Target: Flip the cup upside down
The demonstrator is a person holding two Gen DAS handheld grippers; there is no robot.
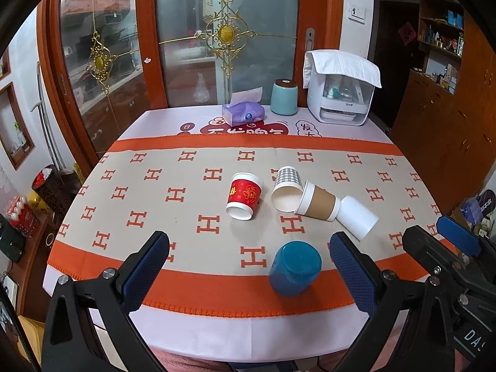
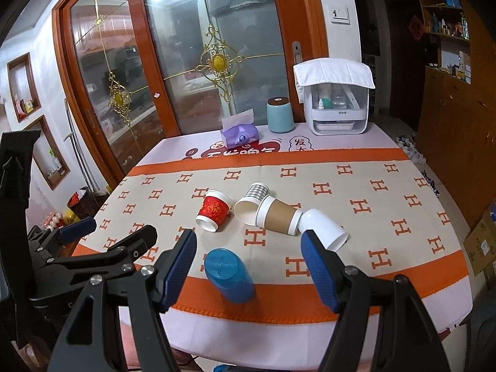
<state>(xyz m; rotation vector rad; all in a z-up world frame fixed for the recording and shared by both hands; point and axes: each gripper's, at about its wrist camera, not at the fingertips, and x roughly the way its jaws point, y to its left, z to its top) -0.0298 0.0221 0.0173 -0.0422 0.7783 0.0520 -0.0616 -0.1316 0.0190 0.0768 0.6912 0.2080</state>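
A blue plastic cup (image 1: 294,267) stands upside down, base up, near the table's front edge; it also shows in the right wrist view (image 2: 228,275). Behind it lie several paper cups on their sides: a red one (image 1: 245,196) (image 2: 214,210), a checked one (image 1: 286,188) (image 2: 251,202), a brown one (image 1: 319,201) (image 2: 279,215) and a white one (image 1: 358,216) (image 2: 324,225). My left gripper (image 1: 249,262) is open and empty above the front edge, the blue cup between its fingers' lines. My right gripper (image 2: 248,260) is open and empty, just above the blue cup.
A beige and orange cloth (image 1: 155,192) covers the table. At the back stand a purple tissue pack (image 1: 243,113), a teal canister (image 1: 283,96) and a white appliance (image 1: 339,93) under a cloth. Glass sliding doors rise behind. The right gripper's body (image 1: 449,248) is at the left view's right.
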